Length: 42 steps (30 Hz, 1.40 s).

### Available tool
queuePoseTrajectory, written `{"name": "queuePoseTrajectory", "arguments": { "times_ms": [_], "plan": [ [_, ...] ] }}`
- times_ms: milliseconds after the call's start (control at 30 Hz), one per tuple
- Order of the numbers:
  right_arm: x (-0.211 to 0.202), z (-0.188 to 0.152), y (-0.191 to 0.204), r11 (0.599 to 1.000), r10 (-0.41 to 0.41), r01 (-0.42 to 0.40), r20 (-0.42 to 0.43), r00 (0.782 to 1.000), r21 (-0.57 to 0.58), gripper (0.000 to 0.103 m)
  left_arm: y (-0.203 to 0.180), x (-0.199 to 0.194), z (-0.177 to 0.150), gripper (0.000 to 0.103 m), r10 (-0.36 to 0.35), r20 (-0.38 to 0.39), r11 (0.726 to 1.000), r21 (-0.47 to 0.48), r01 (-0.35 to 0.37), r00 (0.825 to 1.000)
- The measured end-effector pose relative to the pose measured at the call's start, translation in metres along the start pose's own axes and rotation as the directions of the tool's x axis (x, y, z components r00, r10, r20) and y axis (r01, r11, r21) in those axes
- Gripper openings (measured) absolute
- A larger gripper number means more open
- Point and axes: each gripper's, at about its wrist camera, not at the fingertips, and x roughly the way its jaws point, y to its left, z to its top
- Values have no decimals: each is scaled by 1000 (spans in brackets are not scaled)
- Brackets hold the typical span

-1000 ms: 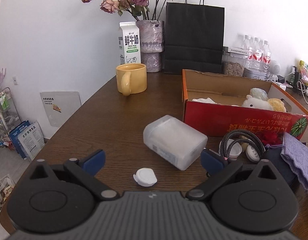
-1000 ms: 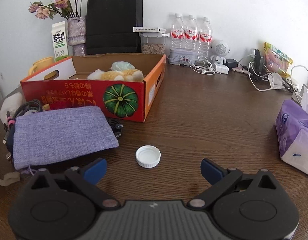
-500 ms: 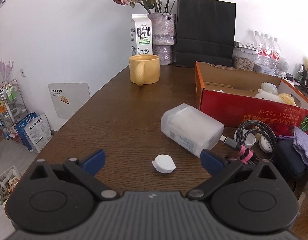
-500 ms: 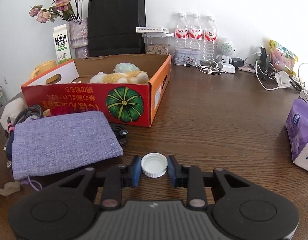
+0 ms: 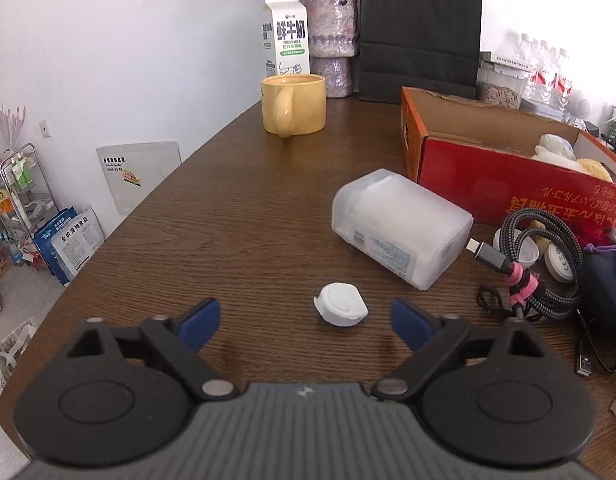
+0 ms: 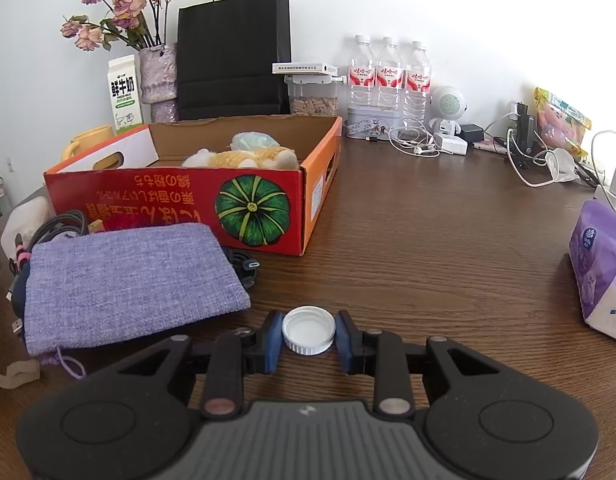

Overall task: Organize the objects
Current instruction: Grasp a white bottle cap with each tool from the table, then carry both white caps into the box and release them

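Note:
A small white flip cap (image 5: 341, 309) lies on the brown table between the blue pads of my left gripper (image 5: 306, 322). Its jaws are closing, with a gap still on both sides of the cap. Just beyond lies a frosted plastic container (image 5: 400, 227) on its side. In the right wrist view my right gripper (image 6: 309, 335) is shut on a white screw cap (image 6: 308, 329), open side up, resting on the table. A red cardboard box (image 6: 180, 204) with plush toys (image 6: 244, 157) stands behind it to the left.
A lilac cloth pouch (image 6: 128, 268) lies left of the right gripper, over cables (image 5: 536, 264). A yellow mug (image 5: 293, 104), milk carton (image 5: 286, 36), vase and black paper bag (image 6: 234, 52) stand at the back. Water bottles (image 6: 388, 76) and a tissue pack (image 6: 602, 276) sit to the right.
My right gripper closed on the white screw cap. My left gripper came lower and nearer the flip cap, and its jaws began narrowing around it.

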Motion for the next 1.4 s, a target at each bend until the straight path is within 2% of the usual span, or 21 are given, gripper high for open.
{"name": "queuePoseTrajectory", "arguments": {
  "times_ms": [33,67,133,167,200,500,767,1100,1400],
  "plan": [
    [0,0,0,1000,0,0,0,1000,0,27,-1,2,0,76,-4,-5,1000,0,4,1000],
    [0,0,0,1000,0,0,0,1000,0,27,-1,5,0,65,-13,-13,1000,-1,13,1000],
    [0,0,0,1000,0,0,0,1000,0,27,-2,5,1,54,-27,-2,1000,0,27,1000],
    [0,0,0,1000,0,0,0,1000,1,27,-4,4,1,37,-35,4,999,13,35,999],
    [0,0,0,1000,0,0,0,1000,0,27,-6,4,1,30,-41,8,999,20,41,999],
    [1,1,0,1000,5,-5,2,1000,4,27,-9,0,2,30,-42,26,999,22,42,999],
    [-5,7,-2,1000,1,-1,33,999,10,27,-13,-22,16,30,-54,112,998,30,51,992],
    [-16,42,10,999,32,-29,134,990,-28,27,-41,-33,48,30,-109,207,993,70,96,972],
    [-2,79,44,992,108,-94,198,974,-78,27,-84,-25,81,30,-188,263,981,97,168,946]
  ]
}}
